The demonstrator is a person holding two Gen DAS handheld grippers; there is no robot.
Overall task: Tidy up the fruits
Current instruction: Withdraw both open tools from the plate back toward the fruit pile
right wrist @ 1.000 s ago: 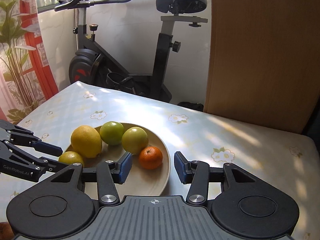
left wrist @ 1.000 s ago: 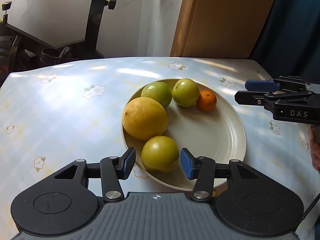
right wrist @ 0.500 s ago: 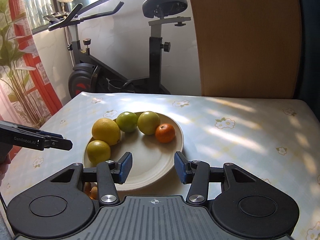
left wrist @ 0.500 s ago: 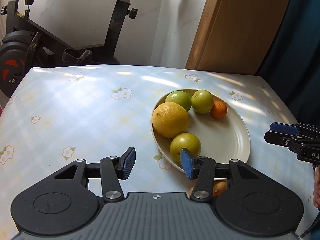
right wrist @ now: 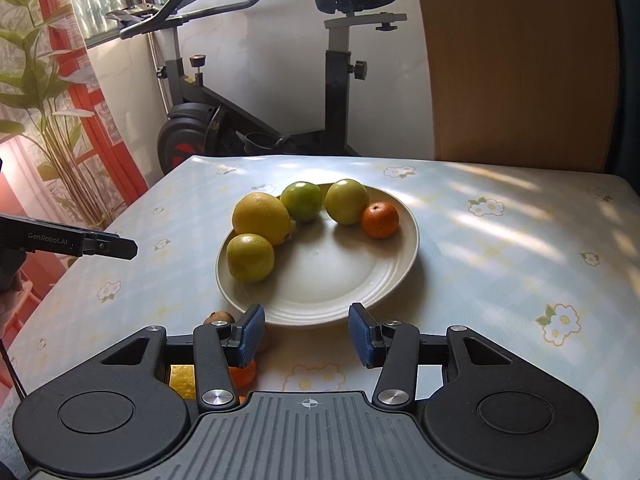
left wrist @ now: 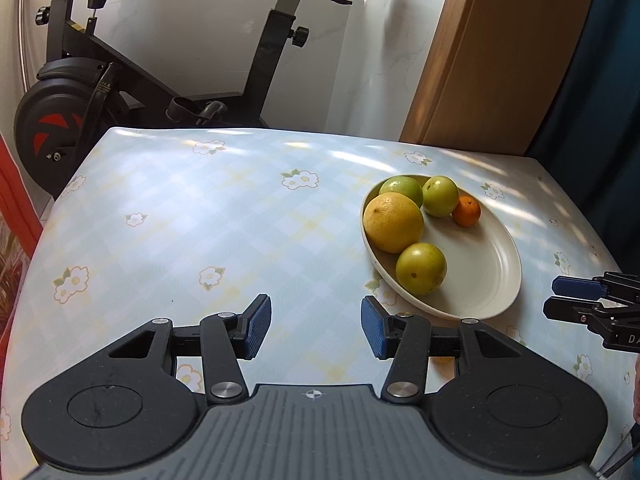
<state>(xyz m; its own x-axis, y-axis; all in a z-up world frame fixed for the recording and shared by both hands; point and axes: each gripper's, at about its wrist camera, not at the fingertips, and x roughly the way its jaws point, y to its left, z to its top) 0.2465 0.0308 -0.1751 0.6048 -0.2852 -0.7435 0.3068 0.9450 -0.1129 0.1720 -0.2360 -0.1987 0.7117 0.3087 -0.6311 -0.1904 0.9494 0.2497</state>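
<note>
A cream plate (right wrist: 320,300) (left wrist: 492,276) holds a large yellow citrus (right wrist: 261,218) (left wrist: 394,222), three green round fruits (right wrist: 302,200) (right wrist: 346,201) (right wrist: 251,258) and a small orange (right wrist: 380,220) (left wrist: 466,211). My right gripper (right wrist: 306,340) stands open just short of the plate's near rim, nothing between its pads. My left gripper (left wrist: 316,328) is open over bare tablecloth, left of the plate. Near the table's front edge, a brownish small fruit (right wrist: 218,317) and an orange one (right wrist: 244,374) lie partly hidden under the right gripper's left finger.
A floral light-blue tablecloth (left wrist: 200,220) covers the table. An exercise bike (right wrist: 256,120) stands beyond its far edge, beside a wooden panel (right wrist: 520,60). A plant and red window frame (right wrist: 52,100) are at the left. The left gripper's tip (right wrist: 108,246) reaches in from the left.
Both grippers have drawn back from the plate. The left one moved left and slightly up, off the near green fruit. The plate has shifted rightward in the right wrist view, toward its centre.
</note>
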